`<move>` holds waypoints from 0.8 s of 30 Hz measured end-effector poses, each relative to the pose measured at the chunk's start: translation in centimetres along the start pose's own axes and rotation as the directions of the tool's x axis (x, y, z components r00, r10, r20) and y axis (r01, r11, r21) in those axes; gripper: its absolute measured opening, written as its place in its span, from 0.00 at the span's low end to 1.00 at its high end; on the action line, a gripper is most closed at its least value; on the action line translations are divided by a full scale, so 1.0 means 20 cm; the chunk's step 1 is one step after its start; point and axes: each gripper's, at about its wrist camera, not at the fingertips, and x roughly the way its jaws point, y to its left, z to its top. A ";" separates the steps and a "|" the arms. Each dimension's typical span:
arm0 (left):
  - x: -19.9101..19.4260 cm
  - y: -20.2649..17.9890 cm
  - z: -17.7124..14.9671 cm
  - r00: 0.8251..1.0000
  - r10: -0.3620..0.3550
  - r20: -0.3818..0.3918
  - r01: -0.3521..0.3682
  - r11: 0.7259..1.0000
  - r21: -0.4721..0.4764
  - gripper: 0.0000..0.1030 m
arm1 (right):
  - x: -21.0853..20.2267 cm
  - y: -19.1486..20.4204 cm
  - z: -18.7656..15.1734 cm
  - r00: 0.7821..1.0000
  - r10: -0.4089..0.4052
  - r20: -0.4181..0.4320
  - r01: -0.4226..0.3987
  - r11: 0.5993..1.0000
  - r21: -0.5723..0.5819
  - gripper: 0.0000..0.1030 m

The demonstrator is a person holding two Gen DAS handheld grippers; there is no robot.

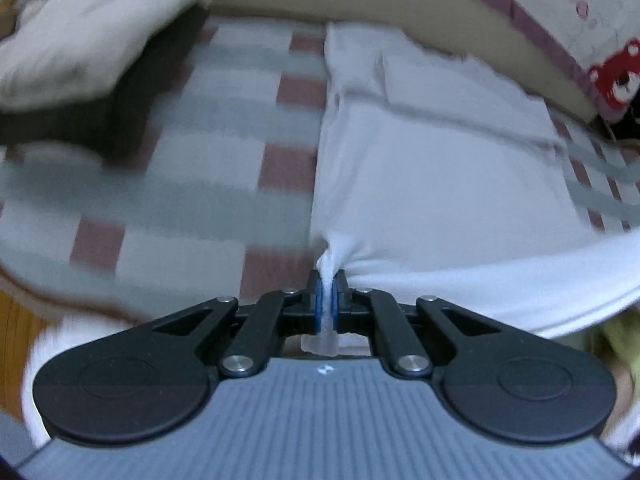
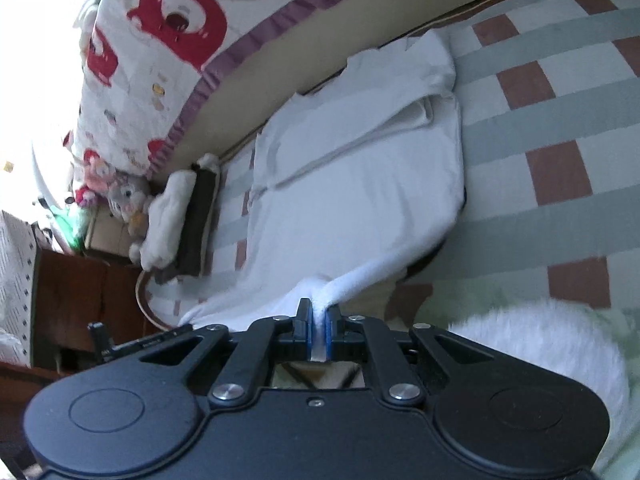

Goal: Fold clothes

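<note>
A white garment [image 1: 432, 168] lies partly folded on a checked bed cover [image 1: 208, 152], its sides turned in towards the far end. My left gripper [image 1: 327, 280] is shut on the near left corner of its hem, with the cloth bunched between the blue pads. In the right wrist view the same white garment [image 2: 360, 176] stretches away from me. There my right gripper [image 2: 319, 314] is shut on the other near corner, lifting the hem off the checked cover [image 2: 560, 128].
A cream pillow on a dark cushion [image 1: 92, 40] sits at the far left. A quilt with red prints [image 2: 168, 40] leans along the wall. Soft toys [image 2: 116, 196] and a wooden cabinet [image 2: 80, 296] stand beside the bed. Something white and fluffy [image 2: 552, 344] lies near my right gripper.
</note>
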 end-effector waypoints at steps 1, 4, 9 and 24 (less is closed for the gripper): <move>0.03 -0.01 0.07 0.999 0.010 0.031 -0.011 1.000 0.011 0.04 | 0.02 -0.01 0.05 1.000 0.005 0.014 -0.005 1.000 -0.006 0.08; 0.13 -0.05 0.35 0.992 0.043 0.123 -0.050 0.997 0.058 0.04 | 0.11 -0.06 0.26 0.995 -0.001 0.095 -0.001 1.000 0.024 0.08; 0.39 -0.20 0.75 0.946 0.190 0.263 -0.220 0.971 0.090 0.04 | 0.29 -0.13 0.62 0.972 -0.020 0.234 0.001 0.997 0.081 0.08; 0.95 -0.31 1.14 0.924 0.245 0.293 -0.268 0.962 0.042 0.05 | 0.70 -0.59 0.96 0.896 -0.036 0.442 -0.051 0.982 0.183 0.08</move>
